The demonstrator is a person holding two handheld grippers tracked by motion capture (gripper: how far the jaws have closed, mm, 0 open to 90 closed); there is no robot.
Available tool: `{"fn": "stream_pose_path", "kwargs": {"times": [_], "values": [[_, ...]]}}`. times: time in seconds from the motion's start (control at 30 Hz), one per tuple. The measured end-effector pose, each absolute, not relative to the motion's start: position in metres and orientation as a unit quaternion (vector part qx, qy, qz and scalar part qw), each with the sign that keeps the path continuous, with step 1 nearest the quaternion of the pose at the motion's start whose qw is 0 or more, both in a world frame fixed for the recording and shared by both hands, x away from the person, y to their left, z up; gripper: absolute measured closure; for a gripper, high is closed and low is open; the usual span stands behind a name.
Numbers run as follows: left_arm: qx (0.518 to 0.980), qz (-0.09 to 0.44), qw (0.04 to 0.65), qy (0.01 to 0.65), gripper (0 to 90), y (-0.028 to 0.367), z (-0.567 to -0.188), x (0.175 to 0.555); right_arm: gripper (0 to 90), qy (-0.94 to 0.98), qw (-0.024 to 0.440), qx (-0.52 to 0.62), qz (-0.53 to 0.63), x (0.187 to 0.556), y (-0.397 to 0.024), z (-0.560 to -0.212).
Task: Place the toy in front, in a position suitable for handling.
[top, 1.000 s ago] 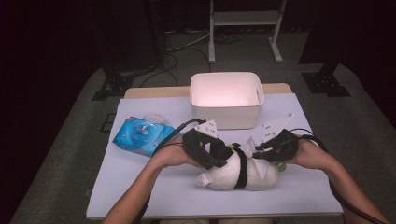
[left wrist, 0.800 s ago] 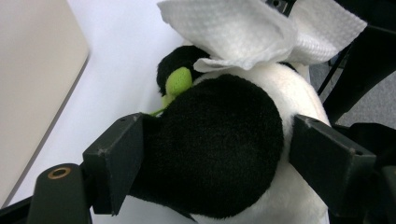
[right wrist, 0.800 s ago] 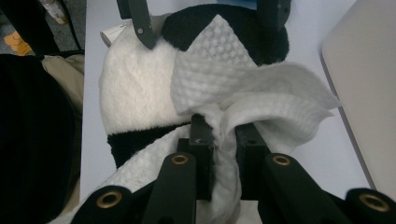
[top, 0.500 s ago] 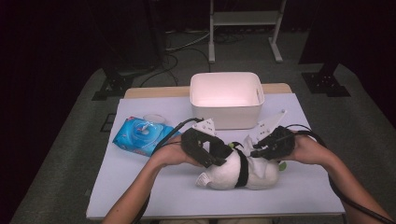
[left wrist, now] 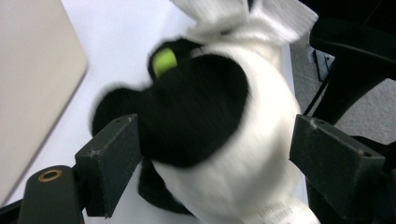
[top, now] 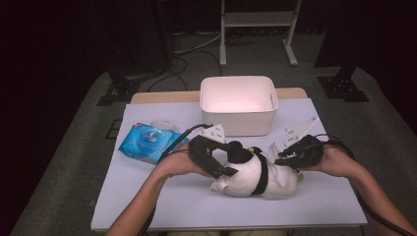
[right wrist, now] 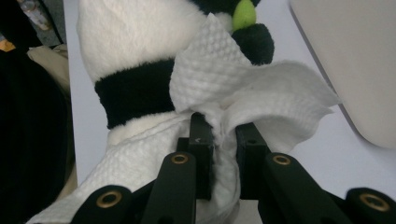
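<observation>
Plush toy (top: 255, 174) lies on its side on the white surface (top: 162, 206), near my edge, just in front of the white bin (top: 239, 105). It is a black-and-white soft animal: white fuzzy body, a black band around the middle, a black patch at the head end, and a small lime-green bit by the dark part. A paper label shows at its lower end.

My left gripper (top: 220, 164) has its jaws wide and they have just been opening a little; the toy's black-and-white end sits between them, and in the left gripper view both pads stand beside the plush. I cannot tell whether they press on it.

My right gripper (top: 284, 158) is nearly closed, pinching a bunched white wipe (right wrist: 243, 93) with a dimpled texture. The wipe drapes against the toy's body.

A blue wipes pack (top: 150, 141) lies to the left, well apart from the toy.
</observation>
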State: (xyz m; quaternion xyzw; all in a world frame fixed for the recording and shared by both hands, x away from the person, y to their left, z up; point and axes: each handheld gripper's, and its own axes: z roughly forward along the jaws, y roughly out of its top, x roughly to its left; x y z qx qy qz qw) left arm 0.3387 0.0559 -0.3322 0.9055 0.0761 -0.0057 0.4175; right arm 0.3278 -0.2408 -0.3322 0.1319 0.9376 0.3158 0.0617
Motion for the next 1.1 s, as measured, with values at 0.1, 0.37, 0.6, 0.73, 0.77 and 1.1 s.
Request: {"fn": "stream_pose_path", "kwargs": {"times": [0.1,0.37,0.6,0.73,0.77,1.1], "values": [[0.905,-0.011,0.418,0.079,16.1,0.056,-0.336,0.338,79.6,0.935,0.06,0.14,0.321,0.328,-0.245,-0.333],[0.897,-0.054,0.428,0.094,10.3,0.052,-0.363,0.339,79.6,0.93,0.058,0.147,0.331,0.322,-0.259,-0.336],[0.892,-0.069,0.437,0.097,8.5,0.044,-0.377,0.34,79.6,0.927,0.052,0.151,0.338,0.318,-0.265,-0.34],[0.887,-0.065,0.447,0.099,16.6,0.046,-0.378,0.339,79.6,0.927,0.05,0.148,0.341,0.319,-0.265,-0.341],[0.884,-0.067,0.451,0.101,19.4,0.047,-0.377,0.34,79.6,0.926,0.048,0.15,0.344,0.318,-0.263,-0.341],[0.881,-0.059,0.457,0.11,30.4,0.062,-0.358,0.346,79.7,0.913,0.049,0.133,0.382,0.328,-0.236,-0.336]]}}
